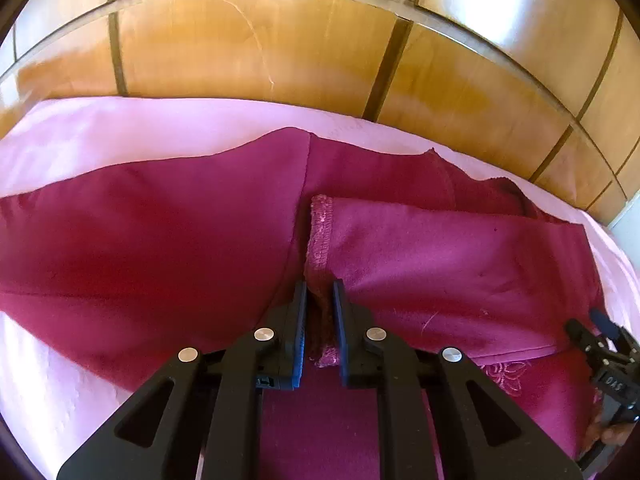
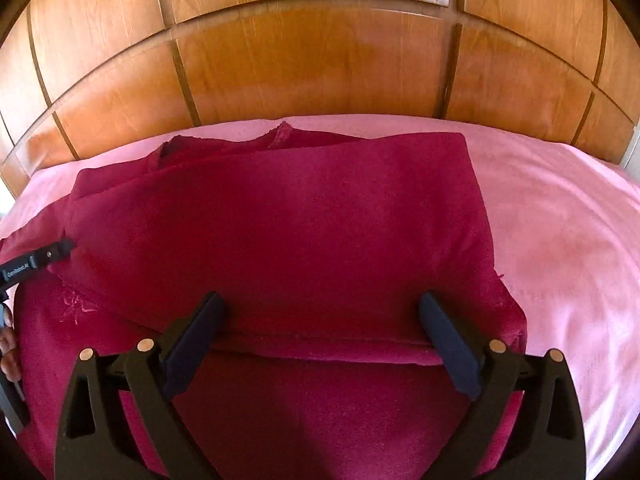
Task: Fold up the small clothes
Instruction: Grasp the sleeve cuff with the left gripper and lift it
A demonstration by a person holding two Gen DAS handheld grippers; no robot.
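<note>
A dark red garment (image 1: 160, 240) lies spread on the pink bed sheet (image 1: 120, 132). One sleeve (image 1: 440, 264) is folded across its body, ending in a lacy cuff (image 1: 320, 232). My left gripper (image 1: 320, 284) points down at that cuff, its narrow jaws shut on the cuff's hem. In the right wrist view the garment (image 2: 300, 220) shows a folded edge (image 2: 320, 354) near the camera. My right gripper (image 2: 320, 300) hovers above that edge, open wide with nothing between its fingers. Each gripper shows in the other's view: the right gripper (image 1: 600, 340) at the right edge and the left gripper (image 2: 60, 248) at the left edge.
A glossy wooden headboard (image 1: 260, 48) rises directly behind the bed. Bare pink sheet (image 2: 560, 240) stretches to the right of the garment. Pale embroidery (image 1: 504, 376) marks the cloth near the right gripper. A person's fingers (image 2: 6, 344) hold the left tool.
</note>
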